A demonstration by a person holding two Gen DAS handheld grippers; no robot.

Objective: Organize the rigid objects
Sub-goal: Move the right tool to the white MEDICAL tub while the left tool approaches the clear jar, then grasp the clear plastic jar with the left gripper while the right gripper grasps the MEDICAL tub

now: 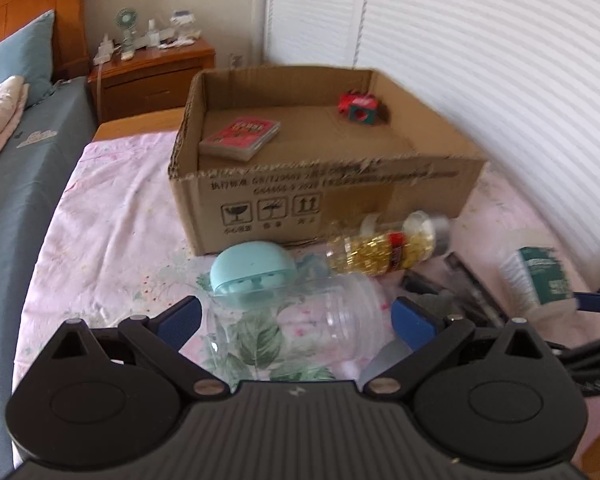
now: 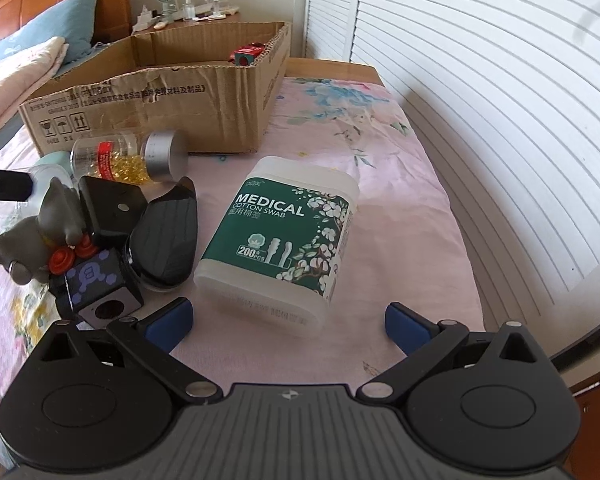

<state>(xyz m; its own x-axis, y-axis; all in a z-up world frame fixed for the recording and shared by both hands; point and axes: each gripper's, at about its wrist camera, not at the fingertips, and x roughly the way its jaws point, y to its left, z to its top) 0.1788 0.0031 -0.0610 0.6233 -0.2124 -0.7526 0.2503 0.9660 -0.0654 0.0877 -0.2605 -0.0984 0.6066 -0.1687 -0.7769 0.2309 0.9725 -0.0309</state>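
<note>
The left tool (image 1: pixel 296 316) is released, its pads either side of a clear jar (image 1: pixel 300 332) lying on the bed. The jar looks light, stiff and slippery; a hold across its ribbed midsection appears safest. The right tool (image 2: pixel 288 318) is also released, with a swab tub (image 2: pixel 278 240) lying just ahead. The tub looks light and rigid; its flat sides suit the pads. The box (image 1: pixel 324 196) stands beyond both.
</note>
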